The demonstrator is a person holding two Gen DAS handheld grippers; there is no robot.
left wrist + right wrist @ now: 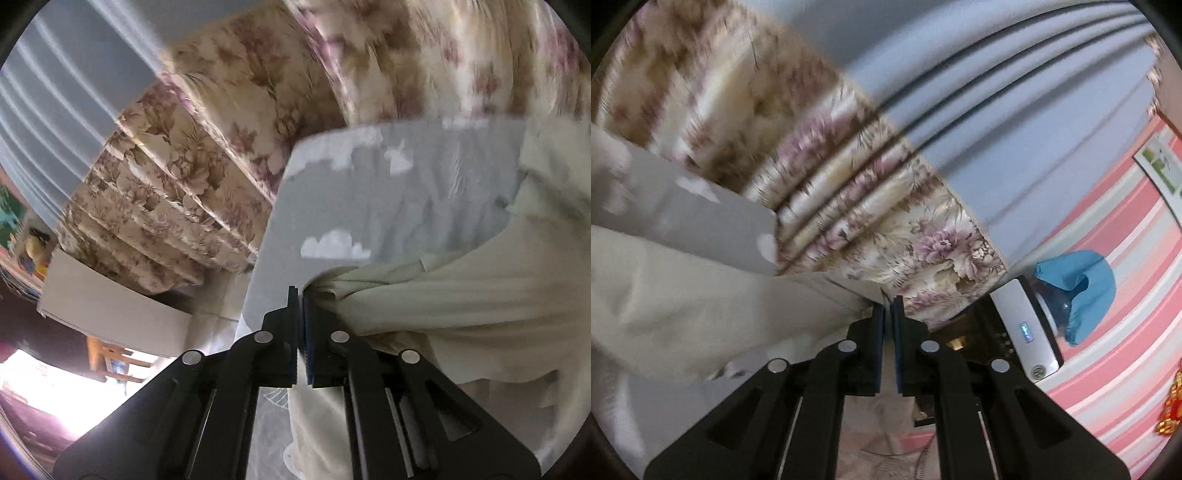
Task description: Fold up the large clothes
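A large cream garment [461, 306] hangs stretched between both grippers, lifted off the surface. My left gripper [300, 295] is shut on a bunched edge of it, with the cloth running off to the right. In the right wrist view the same cream garment [701, 295] runs off to the left, and my right gripper [888, 304] is shut on its edge. Both views are tilted and blurred. A grey sheet with white cloud shapes [388, 206] lies behind the garment and also shows in the right wrist view [701, 214].
Floral curtains [177, 177] with a blue-grey curtain [55, 110] hang behind; the floral curtains also show in the right wrist view [886, 221]. A silver appliance [1030, 328] with a blue cover [1078, 280] stands at right against a pink striped wall [1126, 332]. A white board [110, 310] and wooden chair [110, 365] are at left.
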